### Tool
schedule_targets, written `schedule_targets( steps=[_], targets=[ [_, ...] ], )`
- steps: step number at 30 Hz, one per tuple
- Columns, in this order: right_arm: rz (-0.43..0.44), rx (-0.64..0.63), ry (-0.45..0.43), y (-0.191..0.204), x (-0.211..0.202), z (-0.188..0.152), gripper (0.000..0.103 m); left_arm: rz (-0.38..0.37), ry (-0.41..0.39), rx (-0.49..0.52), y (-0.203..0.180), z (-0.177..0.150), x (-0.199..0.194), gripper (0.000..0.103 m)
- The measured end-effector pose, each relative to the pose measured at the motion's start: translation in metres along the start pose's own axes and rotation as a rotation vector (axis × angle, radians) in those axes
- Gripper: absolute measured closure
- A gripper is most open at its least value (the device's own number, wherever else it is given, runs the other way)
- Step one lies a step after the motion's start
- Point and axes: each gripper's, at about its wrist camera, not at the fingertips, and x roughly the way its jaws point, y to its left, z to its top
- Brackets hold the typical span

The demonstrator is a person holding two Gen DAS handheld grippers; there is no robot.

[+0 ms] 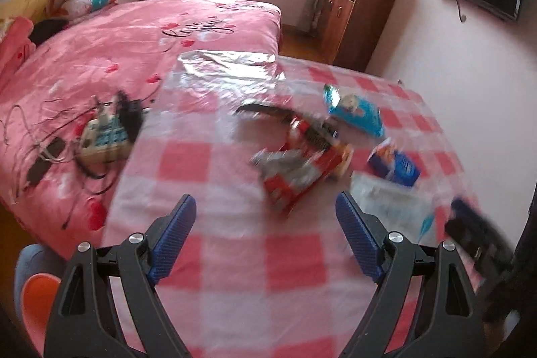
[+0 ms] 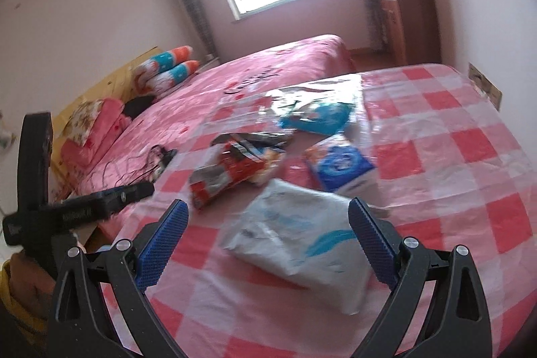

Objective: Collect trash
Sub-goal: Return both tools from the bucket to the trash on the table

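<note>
Hovering over a table [image 1: 235,307] draped in a pink-and-white checked cloth under clear plastic, the left gripper [image 1: 265,217] has its blue-padded jaws spread wide with nothing between them. Ahead of it lies the trash: a red snack wrapper [image 1: 298,163] with its silver inside showing, its long axis running diagonally from the near edge up toward the far right of the left wrist view, torn open end pointing back toward the gripper. Beyond it a teal packet [image 1: 355,111] lies slanted, long axis from upper left to lower right. A blue packet [image 1: 396,165] sits to the right of the red wrapper, near it but apart. A sheet of silver foil [image 1: 228,64] lies flat at the table's far edge, long side across the view.

From the right wrist camera, the right gripper [image 2: 268,223] also stands with jaws wide apart, empty, and a white plastic pouch [image 2: 298,244] with pale blue print lies on the cloth just ahead, between the line of the fingers; its long axis runs from upper left to lower right. No pad touches it as far as the blur allows. At that view's left edge the black body of the left gripper shows.

A pink bed [image 1: 100,62] beside the table carries a power strip [image 1: 100,140] with tangled cables
</note>
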Motion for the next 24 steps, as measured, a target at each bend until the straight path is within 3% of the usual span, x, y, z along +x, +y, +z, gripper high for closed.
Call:
schedule_targets(
  steps=[8, 17, 20, 24],
  targets=[
    [-0.037, 0.102, -0.025, -0.043, -0.006, 0.009, 0.008, -0.061, 0.008, -0.031, -0.060, 0.080, 0.068, 0.017],
    [-0.052, 0.127, -0.030, -0.064, -0.011, 0.010, 0.008, 0.037, 0.096, -0.025, -0.106, 0.136, 0.173, 0.020],
    [-0.045, 0.146, -0.026, -0.070, -0.012, 0.010, 0.008, 0.076, 0.127, -0.013, -0.111, 0.140, 0.194, 0.025],
    [-0.038, 0.170, -0.021, -0.075, -0.012, 0.011, 0.008, 0.149, 0.181, 0.021, -0.107, 0.138, 0.216, 0.040]
  ],
)
